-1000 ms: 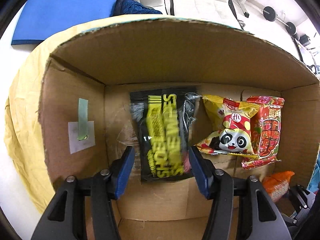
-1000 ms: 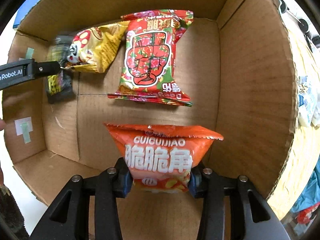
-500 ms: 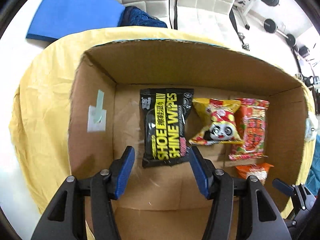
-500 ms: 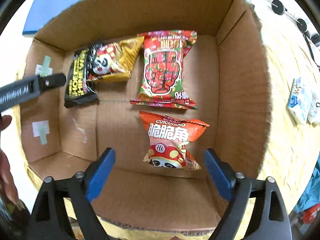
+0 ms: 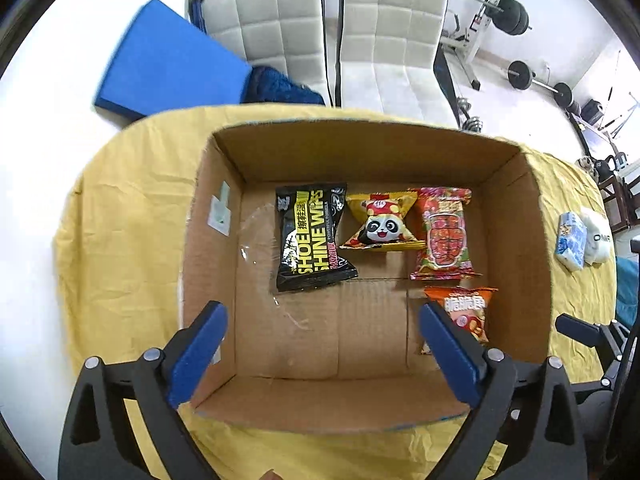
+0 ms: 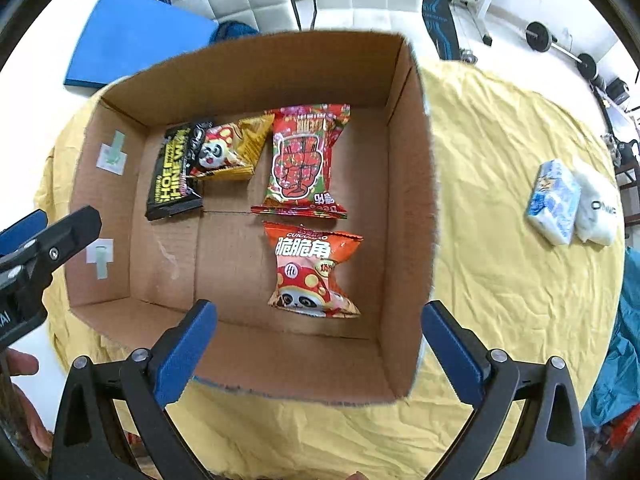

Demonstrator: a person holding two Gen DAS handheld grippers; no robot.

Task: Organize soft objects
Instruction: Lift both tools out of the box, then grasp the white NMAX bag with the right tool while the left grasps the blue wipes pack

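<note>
Brown cardboard is forming an open box [image 5: 516,264] that is sitting on a crumpled yellow cloth [image 6: 500,160], and four soft packets are lying flat on its floor. Along the far wall, a black shoe-wipes pack [image 5: 314,236] is lying at the left, a yellow panda snack bag [image 5: 380,228] is sitting just right of it with its edge overlapping the black pack, and a red snack packet [image 5: 442,234] is lying at the right end of that row. An orange snack bag [image 6: 312,272] is resting nearer, directly in front of the red packet and just touching its near edge. The left gripper [image 5: 320,352] is hovering above the near rim of the box with its blue-padded fingers spread wide and holding nothing. The right gripper [image 6: 316,348] is likewise hanging over the near edge, jaws wide apart and empty, with the orange bag lying free beyond them. Outside the box, on the cloth to the right, a blue-and-white tissue pack [image 6: 554,202] and a white pouch [image 6: 598,210] are lying side by side, touching.
</note>
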